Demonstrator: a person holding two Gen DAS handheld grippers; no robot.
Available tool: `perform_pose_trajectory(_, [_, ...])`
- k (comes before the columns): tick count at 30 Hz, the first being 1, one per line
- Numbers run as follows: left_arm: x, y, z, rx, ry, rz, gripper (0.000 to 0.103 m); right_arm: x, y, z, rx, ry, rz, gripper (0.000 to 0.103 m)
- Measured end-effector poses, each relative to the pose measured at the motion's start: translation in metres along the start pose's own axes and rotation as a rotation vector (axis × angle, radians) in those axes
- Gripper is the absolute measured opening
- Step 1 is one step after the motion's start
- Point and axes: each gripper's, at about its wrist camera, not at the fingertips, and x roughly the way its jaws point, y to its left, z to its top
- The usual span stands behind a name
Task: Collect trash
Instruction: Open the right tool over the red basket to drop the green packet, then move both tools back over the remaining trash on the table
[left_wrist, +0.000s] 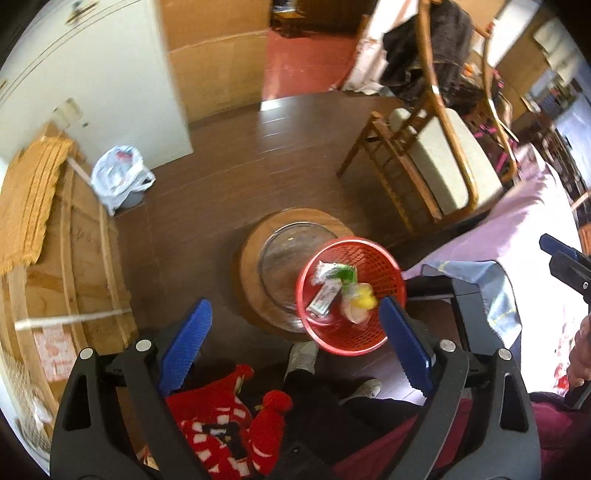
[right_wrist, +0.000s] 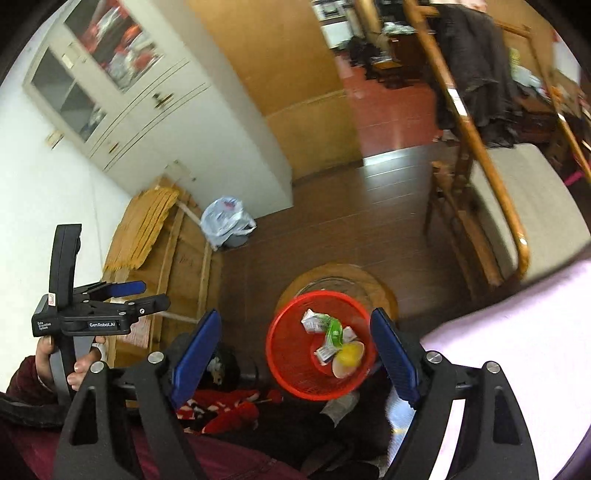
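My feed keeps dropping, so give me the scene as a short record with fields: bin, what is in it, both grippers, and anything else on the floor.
bin: red mesh basket, upright on the dark wood floor, beside a round wooden board
contents: small cartons, a green wrapper, a yellow piece
left gripper: open, nothing between its jaws
right gripper: open, nothing between its jaws
other: plastic bag by the white cabinet; wooden chair

Dark wood-plank floor (right_wrist: 332, 221), white cabinet (right_wrist: 122, 92) at ten o'clock (glass doors), rattan chair (right_wrist: 517, 206) at two o'clock, tan wall panelling (right_wrist: 295, 74) at twelve.
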Motion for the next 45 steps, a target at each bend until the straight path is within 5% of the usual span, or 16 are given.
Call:
perform_pose_trajectory(10, [0.012, -0.101, 0.029, 0.272, -0.012, -0.11, 0.089, -0.066, -0.063, -0.046, 0.209, -0.143, -0.138, 0.081])
perform_pose_trajectory(22, [0.025, -0.251, 0.019, 0.636, 0.012, -0.244, 0.089, -0.158, -0.126, -0.151, 0.519, -0.327, -0.324, 0.082])
perform_pose_trajectory(32, [0.028, -0.381, -0.031, 0.928, 0.049, -0.342, 0.089, -0.222, -0.158, -0.259, 0.77, -0.457, -0.444, 0.082])
perform_pose_trajectory(45, [0.028, -0.514, -0.13, 1.162, 0.102, -0.439, 0.089, -0.296, -0.192, -0.398, 1.006, -0.582, -0.571, 0.082])
